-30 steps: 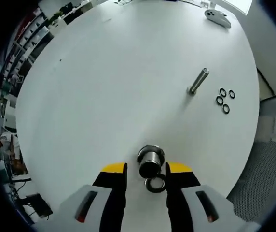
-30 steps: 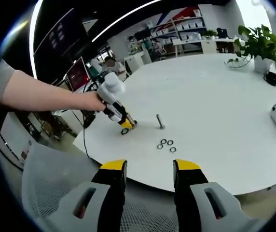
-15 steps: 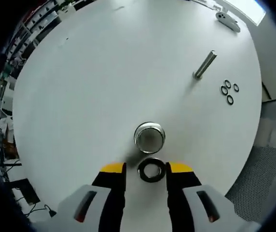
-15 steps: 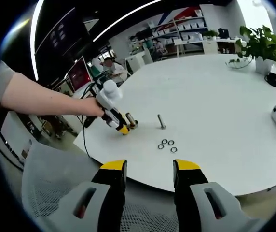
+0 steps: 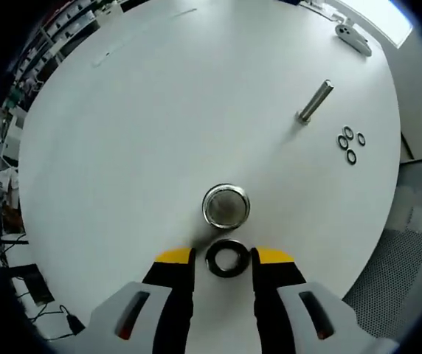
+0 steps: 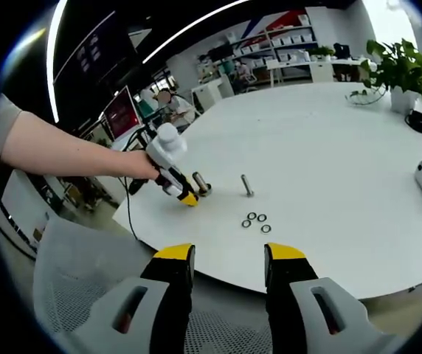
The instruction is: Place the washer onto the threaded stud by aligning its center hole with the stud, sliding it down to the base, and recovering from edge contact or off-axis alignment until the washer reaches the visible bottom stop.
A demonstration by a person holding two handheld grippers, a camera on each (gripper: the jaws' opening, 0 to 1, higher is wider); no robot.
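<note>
The left tool [image 5: 223,256] hangs over the near edge of the round white bench [image 5: 159,118], its yellow-tipped jaws standing on either side of a dark washer [image 5: 226,259]. The jaws look close against the ring's sides, but whether they are truly clamped on it or only bracketing it cannot be told from here, nor whether the ring is lifted or lying flat on the bench. Just beyond the washer stands the stud [image 5: 226,206], seen almost end-on as a bright metal circle. Farther off to the right stands a second, slimmer metal post [image 5: 314,101], with four spare rings [image 5: 350,145] beside it.

The right tool [image 6: 222,262] waits with its jaws apart and empty, off the bench edge above a mesh chair seat [image 6: 85,280]. From there the left tool shows in a hand [image 6: 139,164], tipped down beside the stud.

The step in hand seems to be bringing the washer over the stud. To do it well, keep the ring level, carry it forward until its hole sits squarely over the stud's top, then lower straight down. If an edge catches, a small back-off and re-centring should serve better than pushing. Release only once the washer rests at the base.
</note>
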